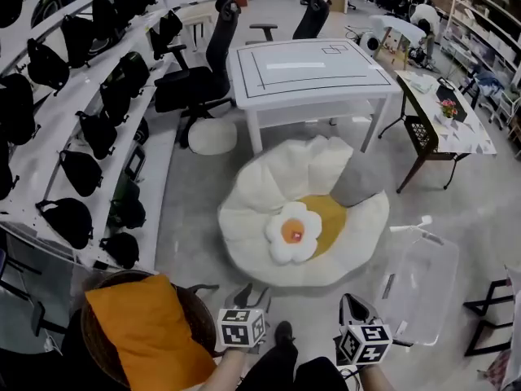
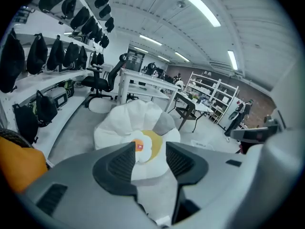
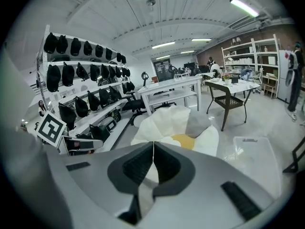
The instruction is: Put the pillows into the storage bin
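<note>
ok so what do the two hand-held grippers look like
The left hand-held gripper and right hand-held gripper both have light grey plastic bodies with dark ribbed pads inside the jaws. Each carries a white cube printed with black square markers.

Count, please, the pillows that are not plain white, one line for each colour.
orange pillow: 1
yellow pillow: 1
grey pillow: 1
white pillow with orange centre: 1
Total: 4
</note>
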`<state>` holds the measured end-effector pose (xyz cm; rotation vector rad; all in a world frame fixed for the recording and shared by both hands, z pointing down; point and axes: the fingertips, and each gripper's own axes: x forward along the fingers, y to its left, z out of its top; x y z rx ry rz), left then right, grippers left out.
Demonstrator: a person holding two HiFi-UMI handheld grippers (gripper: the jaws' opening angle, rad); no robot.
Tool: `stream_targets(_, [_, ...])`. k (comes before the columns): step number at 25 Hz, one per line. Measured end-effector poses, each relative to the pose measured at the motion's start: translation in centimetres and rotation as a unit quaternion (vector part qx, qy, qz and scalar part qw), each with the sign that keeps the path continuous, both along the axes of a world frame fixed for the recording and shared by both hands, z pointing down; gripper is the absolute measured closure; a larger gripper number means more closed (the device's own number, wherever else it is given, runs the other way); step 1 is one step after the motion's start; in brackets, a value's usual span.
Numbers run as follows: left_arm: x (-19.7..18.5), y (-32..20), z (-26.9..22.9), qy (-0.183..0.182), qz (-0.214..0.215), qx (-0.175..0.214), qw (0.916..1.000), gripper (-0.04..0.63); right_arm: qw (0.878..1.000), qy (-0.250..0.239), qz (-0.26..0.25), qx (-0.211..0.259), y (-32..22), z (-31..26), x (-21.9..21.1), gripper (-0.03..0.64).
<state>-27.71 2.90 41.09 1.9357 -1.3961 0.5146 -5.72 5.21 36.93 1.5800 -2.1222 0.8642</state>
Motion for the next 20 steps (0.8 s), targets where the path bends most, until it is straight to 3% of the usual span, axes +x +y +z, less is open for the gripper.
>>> stream_targets(13, [-1.6, -6.0, 6.5, 0.006, -0.023, -0.036, 0.9991, 0.405, 0.999, -0.014, -0.015, -0.048, -6.1, 6.8, -2.5, 0.615])
stream_targets(20, [-1.0, -8.9, 12.3, 0.007, -0.033, -0.057, 0.9978, 0.403, 0.997, -0.015, -0.037, -0.071, -9.7, 12.5, -3.0, 0.615])
